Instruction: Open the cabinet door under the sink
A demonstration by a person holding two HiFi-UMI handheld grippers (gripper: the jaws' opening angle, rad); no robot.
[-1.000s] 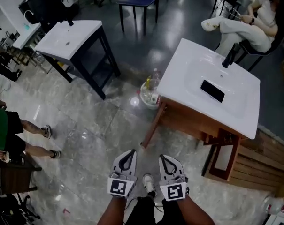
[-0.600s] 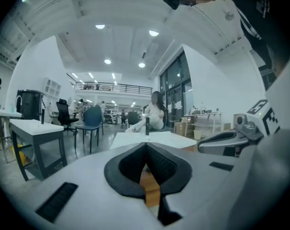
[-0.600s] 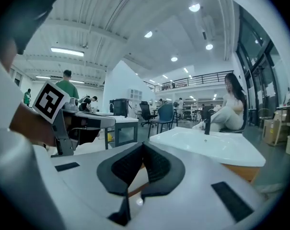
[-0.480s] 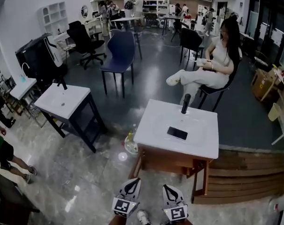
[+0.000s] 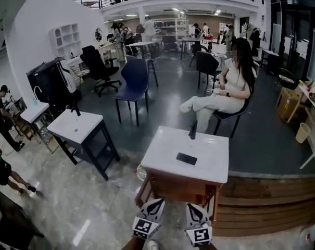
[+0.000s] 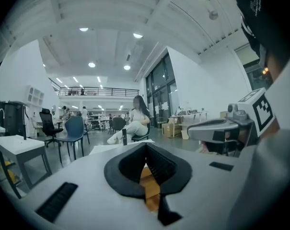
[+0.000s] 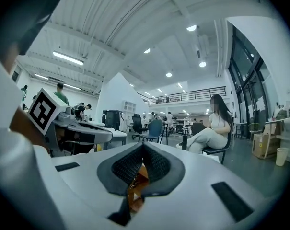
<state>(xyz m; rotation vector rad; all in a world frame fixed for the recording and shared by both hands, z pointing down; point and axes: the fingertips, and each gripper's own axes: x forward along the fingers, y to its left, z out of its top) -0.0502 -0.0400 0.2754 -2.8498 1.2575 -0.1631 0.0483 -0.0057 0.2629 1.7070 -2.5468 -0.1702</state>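
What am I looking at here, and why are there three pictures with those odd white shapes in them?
No robot here: a person carries two two-jaw grippers. The head view comes from a camera on the person's head; the left gripper and right gripper are the white shapes at its bottom. The other two pictures come from cameras riding on the grippers, looking along their jaws. Both pairs of jaws are closed and hold nothing. Ahead stands a white sink on a wooden cabinet, with a black faucet and a flat black thing I cannot identify.

Left claw (image 5: 158, 202), right claw (image 5: 193, 207): closed, level
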